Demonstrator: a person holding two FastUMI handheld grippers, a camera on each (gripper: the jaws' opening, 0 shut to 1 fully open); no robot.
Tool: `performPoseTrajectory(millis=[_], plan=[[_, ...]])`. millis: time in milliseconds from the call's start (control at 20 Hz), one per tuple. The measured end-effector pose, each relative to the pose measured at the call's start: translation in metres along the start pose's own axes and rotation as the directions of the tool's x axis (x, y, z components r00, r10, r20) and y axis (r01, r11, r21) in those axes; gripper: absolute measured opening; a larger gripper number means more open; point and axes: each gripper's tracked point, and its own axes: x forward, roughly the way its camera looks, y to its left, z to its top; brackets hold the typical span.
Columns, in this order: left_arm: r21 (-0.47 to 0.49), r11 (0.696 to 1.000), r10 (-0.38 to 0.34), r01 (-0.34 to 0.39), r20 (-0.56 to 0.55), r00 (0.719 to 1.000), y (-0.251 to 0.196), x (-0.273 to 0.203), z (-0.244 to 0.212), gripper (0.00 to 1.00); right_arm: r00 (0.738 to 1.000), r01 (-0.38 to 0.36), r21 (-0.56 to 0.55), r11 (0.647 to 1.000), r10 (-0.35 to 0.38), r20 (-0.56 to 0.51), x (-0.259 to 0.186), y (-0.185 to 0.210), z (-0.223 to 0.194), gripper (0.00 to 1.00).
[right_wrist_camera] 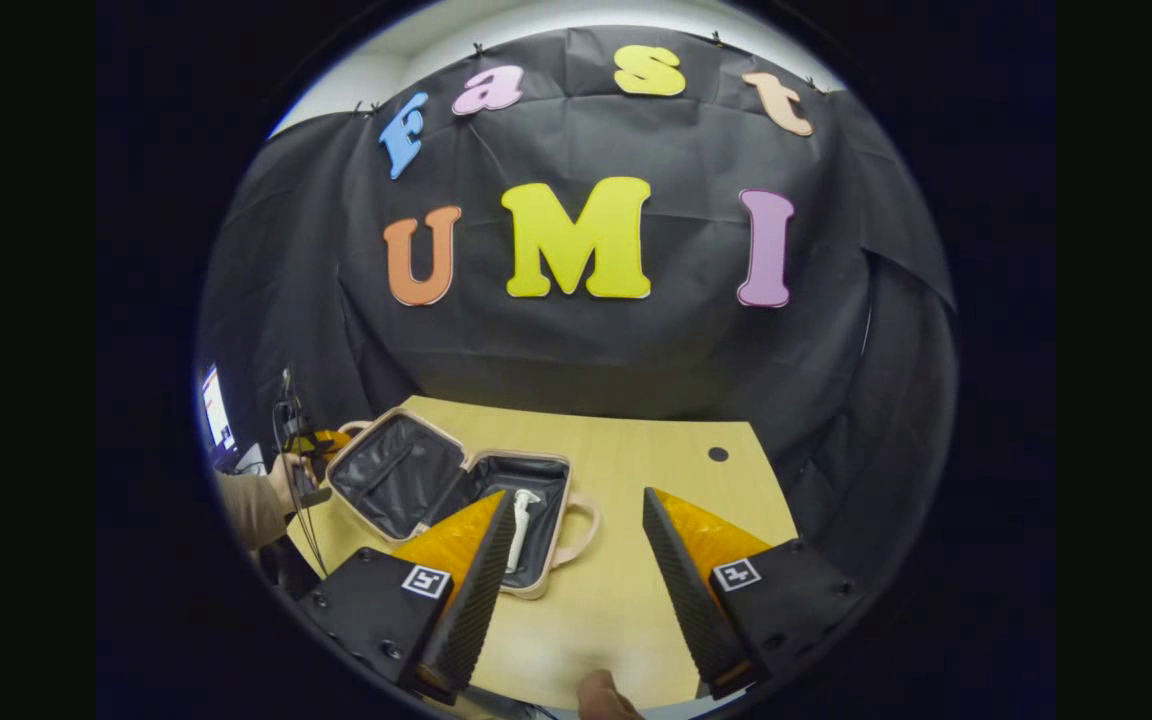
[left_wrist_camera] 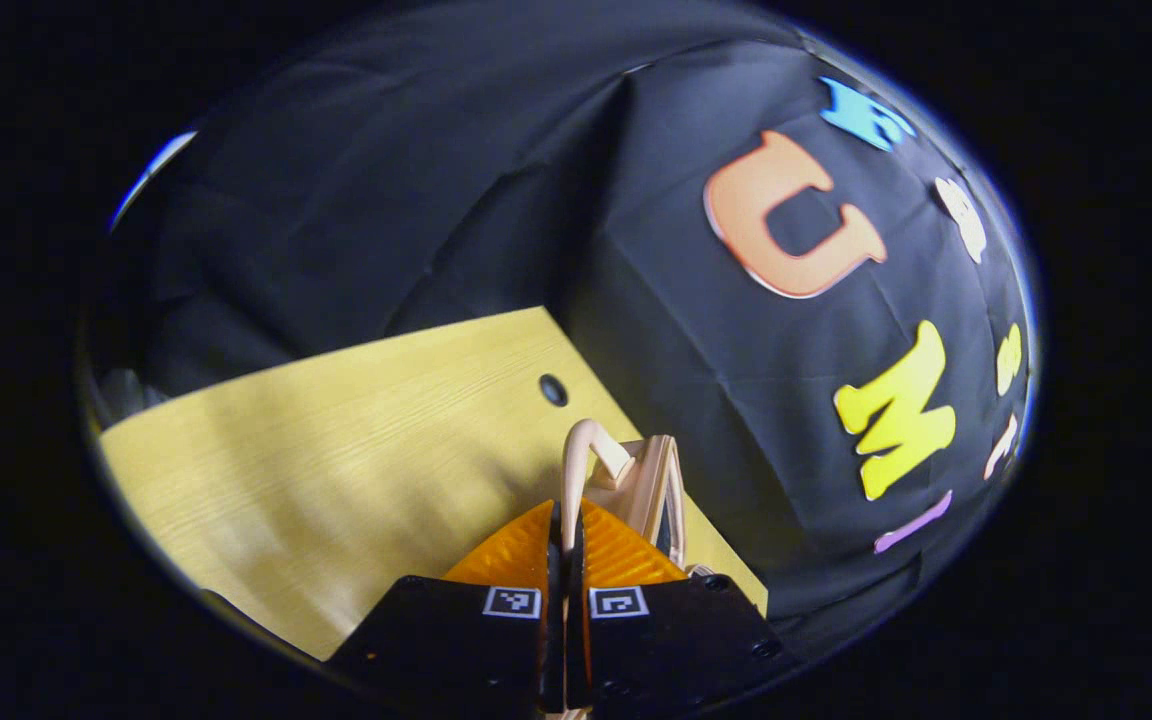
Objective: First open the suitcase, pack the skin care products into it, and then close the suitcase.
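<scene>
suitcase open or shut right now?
Open. In the right gripper view the suitcase lies spread on the table, dark lining showing, a white bottle in one half.

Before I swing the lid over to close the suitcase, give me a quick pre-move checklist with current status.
1. Suitcase open flat on the table: ok.
2. Skin care bottle lying inside the near half: ok.
3. Left gripper shut on the lid handle: ok, both fingers press on it.
4. Right gripper open and clear of the case, above bare table: ok.
5. Other products left to pack: cannot tell.
6. Bottle low enough for the lid to shut: cannot tell.
</scene>
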Motion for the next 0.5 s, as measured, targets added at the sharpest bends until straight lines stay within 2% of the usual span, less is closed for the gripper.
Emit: performPoseTrajectory(millis=[100,150,200,300,500], plan=[[0.073,0.997,-0.027,0.025,0.035,0.999,-0.032,-0.015,0.003,0.04,1.0,-0.018,0.001,1.0,0.018,0.002,-0.001,-0.008,0.0,0.77],[0.088,0.996,-0.038,0.034,0.045,0.998,-0.049,-0.021,0.005,0.04,1.0,-0.027,0.001,1.0,0.027,0.002,-0.002,-0.011,0.0,0.73],[0.106,0.993,-0.05,0.043,0.062,0.997,-0.074,-0.028,0.006,0.04,0.999,-0.037,0.001,0.999,0.037,-0.002,-0.004,-0.018,-0.002,0.77],[0.184,0.982,-0.05,0.032,0.096,0.994,-0.107,-0.039,-0.002,0.04,0.998,-0.059,0.001,0.998,0.059,0.001,-0.007,-0.03,0.0,0.77],[0.373,0.928,-0.058,-0.001,0.147,0.987,-0.178,-0.061,-0.031,0.04,0.997,-0.081,-0.026,0.996,0.081,0.014,-0.006,-0.054,-0.002,0.77]])
